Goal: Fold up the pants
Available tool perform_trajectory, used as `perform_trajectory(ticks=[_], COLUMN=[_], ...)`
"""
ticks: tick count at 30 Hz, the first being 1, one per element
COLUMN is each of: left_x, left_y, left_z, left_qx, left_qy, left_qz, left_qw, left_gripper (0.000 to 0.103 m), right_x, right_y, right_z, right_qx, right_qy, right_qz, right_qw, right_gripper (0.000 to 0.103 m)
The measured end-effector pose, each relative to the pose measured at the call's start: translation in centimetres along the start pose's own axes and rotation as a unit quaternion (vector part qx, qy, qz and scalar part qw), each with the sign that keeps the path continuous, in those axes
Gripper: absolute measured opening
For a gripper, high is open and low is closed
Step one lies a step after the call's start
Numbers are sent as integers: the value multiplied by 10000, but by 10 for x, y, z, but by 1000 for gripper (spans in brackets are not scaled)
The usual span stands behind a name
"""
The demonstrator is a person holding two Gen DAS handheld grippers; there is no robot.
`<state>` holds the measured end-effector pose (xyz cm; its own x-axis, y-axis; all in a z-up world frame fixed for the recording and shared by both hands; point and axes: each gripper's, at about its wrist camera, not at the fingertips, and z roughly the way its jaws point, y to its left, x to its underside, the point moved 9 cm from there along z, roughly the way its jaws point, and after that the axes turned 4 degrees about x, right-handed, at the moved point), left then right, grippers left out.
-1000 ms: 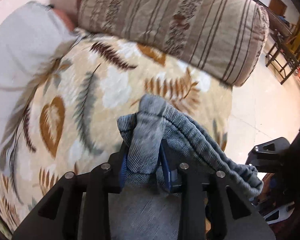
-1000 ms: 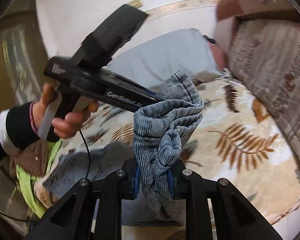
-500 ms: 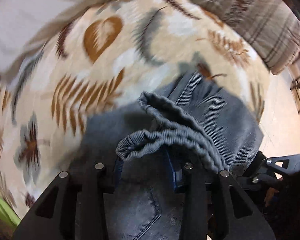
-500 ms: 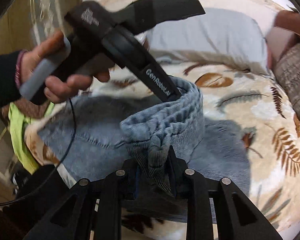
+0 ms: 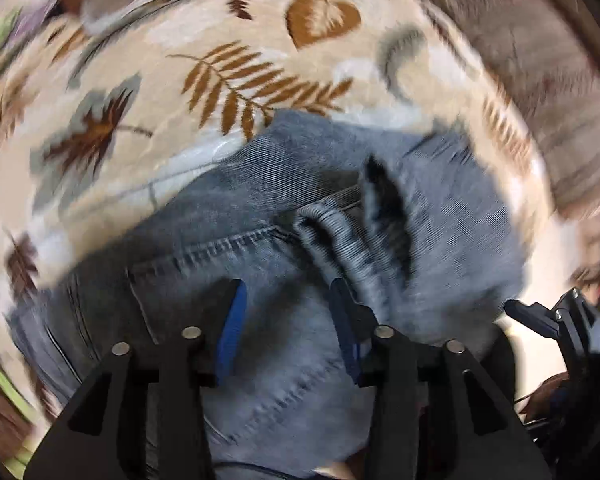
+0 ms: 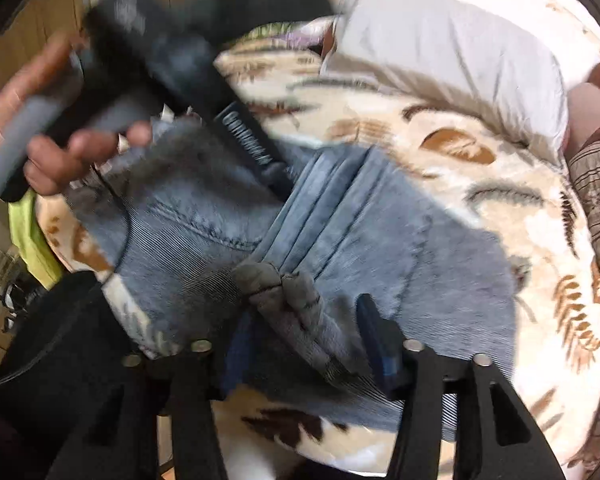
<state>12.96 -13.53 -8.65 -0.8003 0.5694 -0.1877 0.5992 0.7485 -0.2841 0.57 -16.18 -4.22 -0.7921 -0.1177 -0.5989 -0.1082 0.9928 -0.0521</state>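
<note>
Grey-blue jeans point(image 5: 259, 200) lie folded over on a leaf-print blanket point(image 5: 179, 60). My left gripper point(image 5: 287, 308) points down at them, and its jaws are opening. The ribbed waistband point(image 5: 340, 240) rests just ahead of its right pad, and only flat denim shows in the gap. In the right wrist view the jeans point(image 6: 440, 272) spread across the bed. My right gripper point(image 6: 304, 320) is opening too. The bunched waistband point(image 6: 291, 292) sits loose between its blue pads, which do not press it. A hand point(image 6: 59, 132) holds the left gripper point(image 6: 275, 176) over the jeans.
A white pillow point(image 6: 460, 52) lies at the far side of the bed. A striped bolster point(image 5: 540, 80) runs along one edge. A green cloth point(image 6: 27, 232) hangs at the bed's left edge. Pale floor point(image 5: 540, 304) shows past the jeans beside the right gripper point(image 5: 556, 320).
Both grippers came down from holding the waistband in the air to the jeans on the bed. Both pairs of jaws have spread, and the waistband has dropped out of their grip.
</note>
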Motion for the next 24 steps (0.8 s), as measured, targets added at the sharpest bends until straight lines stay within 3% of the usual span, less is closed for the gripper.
perform_trajectory(ticks=[2,4,6,10,13,15,17,18,19,21,23,24], left_x=[0,-1,-3,-10,-11,-15,-18,-20,-23,-29,-35,-36], left_y=[-8,-13,-18,-26,-35,-41,-47,-49,-53,-60,-63,-61], left_z=[-11,-14,-7,22,34,38,39,39,38,33,25,24], left_qx=[607,860,996,1177,1297,1260,1398,1528,1634,1744,1674,1459], left_qy=[-193,-345,-437,-165,-64,-84,-113,-131,-138,-193,-384,-461], left_qz=[-417,-666,-949,-1351,-1514,-1494,-1559,-1563,-1558,-1519,-1383,-1291], left_qw=[9971,9935,9895,9837,9799,9807,9778,9757,9741,9727,9754,9798], left_gripper=[53,65,67,67,68,74,75,75,74,63,48,46], right_x=[-4,-8,-4,16,17,17,20,20,20,11,-11,-30], right_y=[-26,-62,-117,-194,-211,-213,-207,-201,-196,-193,-191,-190], right_z=[-32,-48,-51,-23,12,38,58,72,81,86,69,51], right_qx=[-267,-430,-519,-838,-1176,-1474,-1693,-1899,-1977,-1876,-1947,-1821], right_qy=[-396,-629,-732,-591,-363,-188,-16,100,224,257,-147,-519], right_qz=[451,1133,2145,3706,4100,4243,4333,4328,4264,4043,3755,3376], right_qw=[9978,9906,9726,9231,9037,8933,8852,8812,8824,8948,9060,9221], right_gripper=[70,79,79,80,80,80,71,51,28,21,15,14])
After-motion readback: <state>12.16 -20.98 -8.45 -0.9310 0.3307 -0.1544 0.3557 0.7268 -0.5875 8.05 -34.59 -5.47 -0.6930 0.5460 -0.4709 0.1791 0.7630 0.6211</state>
